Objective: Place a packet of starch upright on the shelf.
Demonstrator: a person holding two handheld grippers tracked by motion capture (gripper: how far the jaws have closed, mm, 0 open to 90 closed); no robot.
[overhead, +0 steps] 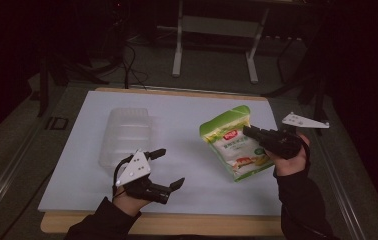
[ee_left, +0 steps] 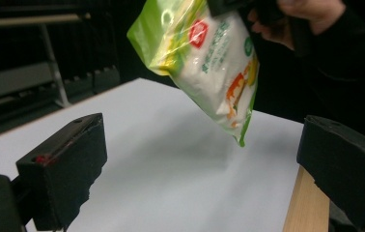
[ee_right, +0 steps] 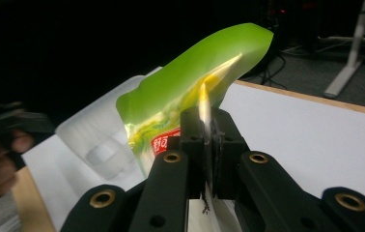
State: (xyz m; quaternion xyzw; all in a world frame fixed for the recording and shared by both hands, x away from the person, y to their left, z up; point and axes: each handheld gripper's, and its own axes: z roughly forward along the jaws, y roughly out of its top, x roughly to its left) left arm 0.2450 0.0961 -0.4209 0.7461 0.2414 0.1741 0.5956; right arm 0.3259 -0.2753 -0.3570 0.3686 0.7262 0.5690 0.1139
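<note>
Dim room, white board [overhead: 187, 195] on the table, and we've got the snack bag [overhead: 234, 145] up off it, hanging clear, our right gripper [overhead: 251, 133] pinched tight on its edge. Our left gripper [overhead: 166, 167] waits near the front edge, jaws wide, nothing between them. Placing looks left to do: the clear plastic tray [overhead: 124, 135] lies well apart, path between unobstructed.

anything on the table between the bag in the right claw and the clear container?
Nothing visible. The right claw holds the green-and-white bag above the white board, and the stretch of board between it and the clear container is bare. The left claw hovers open nearer the front edge, off that line.
</note>
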